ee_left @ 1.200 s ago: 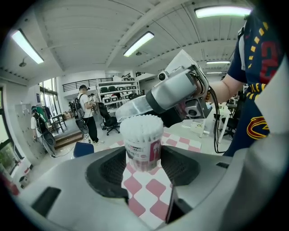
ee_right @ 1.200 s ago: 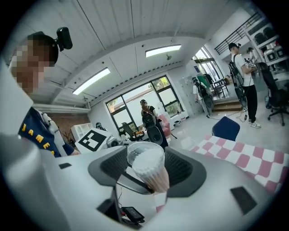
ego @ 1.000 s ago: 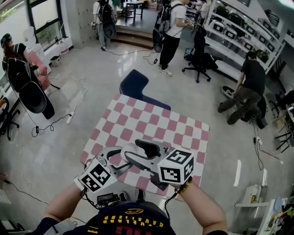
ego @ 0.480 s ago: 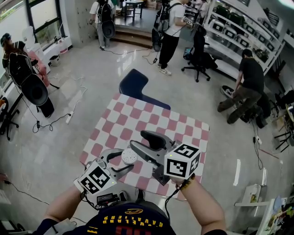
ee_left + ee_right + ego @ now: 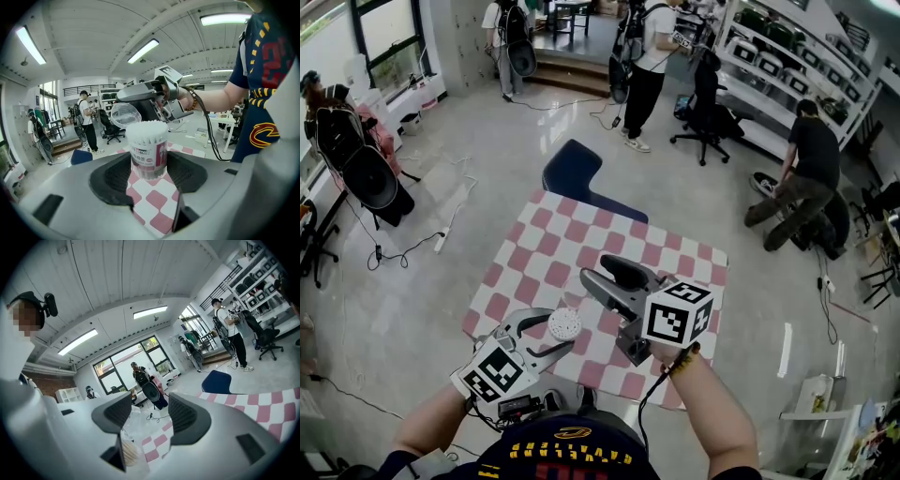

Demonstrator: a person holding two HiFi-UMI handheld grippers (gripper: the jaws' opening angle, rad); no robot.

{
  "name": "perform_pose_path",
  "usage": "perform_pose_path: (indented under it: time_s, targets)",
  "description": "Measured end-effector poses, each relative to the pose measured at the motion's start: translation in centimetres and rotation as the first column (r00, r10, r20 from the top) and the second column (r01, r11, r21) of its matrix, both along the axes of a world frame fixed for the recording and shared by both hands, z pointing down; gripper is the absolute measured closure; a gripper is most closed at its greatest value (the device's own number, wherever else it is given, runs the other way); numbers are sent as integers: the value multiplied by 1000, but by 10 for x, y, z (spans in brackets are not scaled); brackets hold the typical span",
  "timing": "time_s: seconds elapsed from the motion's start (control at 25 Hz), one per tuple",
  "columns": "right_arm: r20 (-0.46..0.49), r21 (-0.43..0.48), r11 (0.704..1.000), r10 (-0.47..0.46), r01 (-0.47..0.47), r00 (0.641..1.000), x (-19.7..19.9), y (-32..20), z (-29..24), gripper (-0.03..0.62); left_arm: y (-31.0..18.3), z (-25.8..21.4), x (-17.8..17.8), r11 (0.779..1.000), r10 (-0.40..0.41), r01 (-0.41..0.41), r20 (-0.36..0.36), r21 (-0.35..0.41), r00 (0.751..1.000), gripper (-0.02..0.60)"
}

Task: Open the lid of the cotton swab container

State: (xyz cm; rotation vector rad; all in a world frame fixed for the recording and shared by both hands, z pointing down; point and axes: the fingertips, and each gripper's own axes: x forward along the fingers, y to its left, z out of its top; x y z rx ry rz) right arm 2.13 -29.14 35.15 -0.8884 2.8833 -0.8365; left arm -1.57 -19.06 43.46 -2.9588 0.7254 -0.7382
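The cotton swab container (image 5: 564,324) is a clear tub with a pink label (image 5: 147,150), its white swab tips bare on top. My left gripper (image 5: 555,330) is shut on its body, over the near edge of the pink-and-white checked table (image 5: 609,239). In the left gripper view, the left gripper (image 5: 148,171) has both pads against the tub. My right gripper (image 5: 592,279) hangs above and to the right of it, shut on the clear round lid (image 5: 125,114). The right gripper view shows the lid (image 5: 132,427) at its jaws and the swab tips (image 5: 131,453) below.
A dark blue chair (image 5: 574,169) stands at the table's far edge. Several people stand or crouch on the floor beyond, and a black office chair (image 5: 710,112) sits near shelving (image 5: 797,66) at the back right. Cables (image 5: 403,248) lie on the floor at left.
My right gripper has risen up and to the right, off the container, taking the lid with it. The swab tips now show bare. The left gripper has barely moved.
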Motion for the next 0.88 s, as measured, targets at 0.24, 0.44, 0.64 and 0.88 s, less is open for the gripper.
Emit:
perform_pose_path:
  time_s: [0.24, 0.44, 0.64, 0.88]
  targets:
    - [3, -31, 999, 24, -24, 1000, 8, -3, 10, 350, 1, 4, 3, 1000, -6, 6, 13, -10, 1000, 341]
    - [15, 73, 995, 70, -71, 997, 15, 5, -13, 350, -10, 11, -2, 998, -50, 51, 9, -35, 999, 341]
    - [-41, 148, 981, 129, -122, 991, 24, 21, -18, 350, -16, 6, -5, 996, -80, 80, -6, -35, 997, 341]
    - [-150, 174, 973, 180, -153, 972, 32, 41, 13, 363, -22, 1, -4, 990, -131, 128, -54, -67, 990, 341]
